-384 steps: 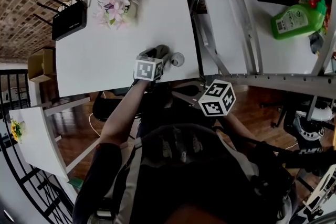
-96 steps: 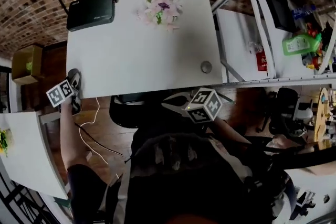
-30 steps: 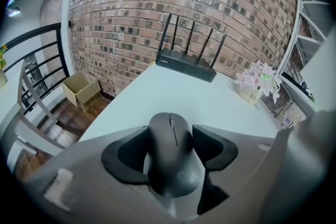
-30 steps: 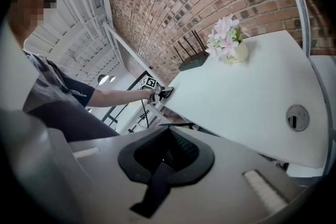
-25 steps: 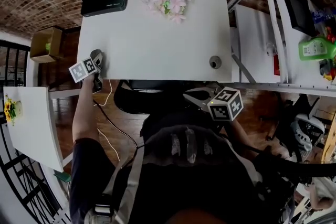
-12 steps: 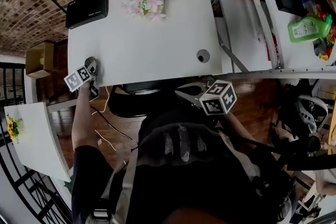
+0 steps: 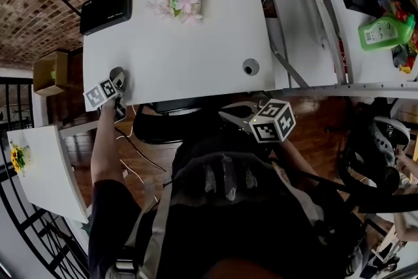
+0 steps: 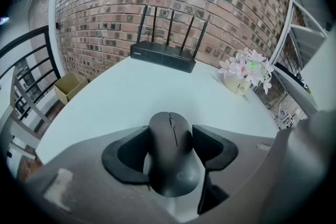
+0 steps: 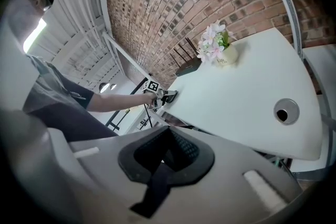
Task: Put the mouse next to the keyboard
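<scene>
**Hidden and Hard to See**

In the left gripper view, the sides of the mouse [image 8: 170, 149] are covered by the jaws of the left gripper [image 8: 171, 132], and the near edge of the table [image 8: 157, 86] is hidden behind it. In the head view, the mouse is almost all hidden under that gripper's cube [image 7: 99, 94]. The small print on the router [image 7: 106, 10] cannot be read.

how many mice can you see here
1. The mouse is gripped in the left gripper, at the near left corner of the white table. No other shows, though one could lie outside these views.
</scene>
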Available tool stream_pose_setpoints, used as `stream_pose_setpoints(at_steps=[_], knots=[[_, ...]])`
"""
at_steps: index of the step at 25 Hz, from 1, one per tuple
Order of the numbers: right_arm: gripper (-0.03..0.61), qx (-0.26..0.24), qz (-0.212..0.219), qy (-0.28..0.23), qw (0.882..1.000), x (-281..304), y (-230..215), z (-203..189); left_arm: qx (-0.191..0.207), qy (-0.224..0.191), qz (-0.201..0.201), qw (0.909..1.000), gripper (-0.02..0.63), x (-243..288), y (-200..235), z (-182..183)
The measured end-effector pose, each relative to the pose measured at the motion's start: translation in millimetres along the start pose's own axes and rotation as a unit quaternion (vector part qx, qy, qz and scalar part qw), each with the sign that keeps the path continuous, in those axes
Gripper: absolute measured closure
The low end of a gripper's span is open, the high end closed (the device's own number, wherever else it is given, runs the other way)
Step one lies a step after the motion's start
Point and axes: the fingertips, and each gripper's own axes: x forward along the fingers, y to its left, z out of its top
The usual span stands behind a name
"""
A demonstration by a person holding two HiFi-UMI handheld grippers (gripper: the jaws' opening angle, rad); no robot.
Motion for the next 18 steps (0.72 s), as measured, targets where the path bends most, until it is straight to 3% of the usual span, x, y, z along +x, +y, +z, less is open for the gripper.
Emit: stream_pose_setpoints(at_steps=[18], knots=[[0.572, -0.003, 0.008, -0.015, 1.000, -24.7, -13.0, -0.3, 0.027, 0.019, -0.015, 0.9993, 0.344, 10.4, -52.5, -11.0]])
